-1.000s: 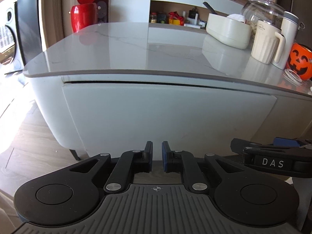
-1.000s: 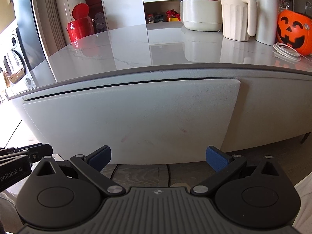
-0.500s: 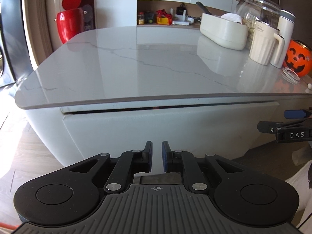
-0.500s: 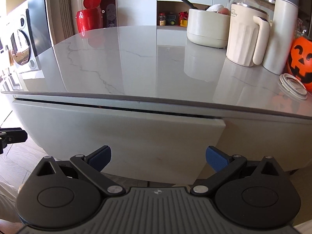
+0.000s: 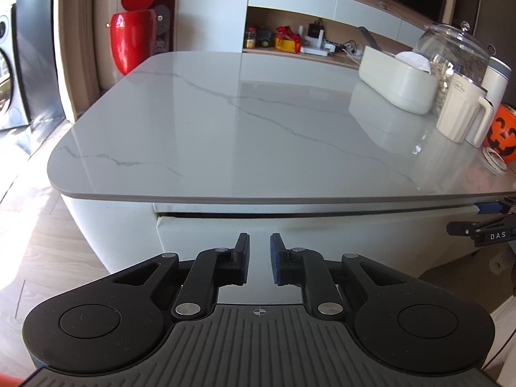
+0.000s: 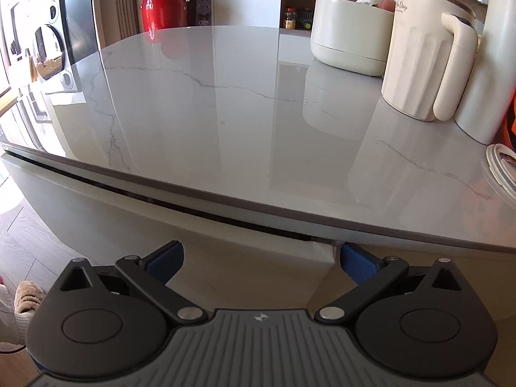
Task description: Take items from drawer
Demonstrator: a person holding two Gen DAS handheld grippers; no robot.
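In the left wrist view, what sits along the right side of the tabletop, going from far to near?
Cream oblong container → glass jar → ribbed cream jug → orange pumpkin bucket → clear jar lid, flat on the marble tabletop.

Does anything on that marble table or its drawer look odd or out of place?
Nothing is spilled or broken. The one loose piece is a jar lid lying flat on the table beside the pumpkin bucket. The drawer front sits shut under the tabletop.
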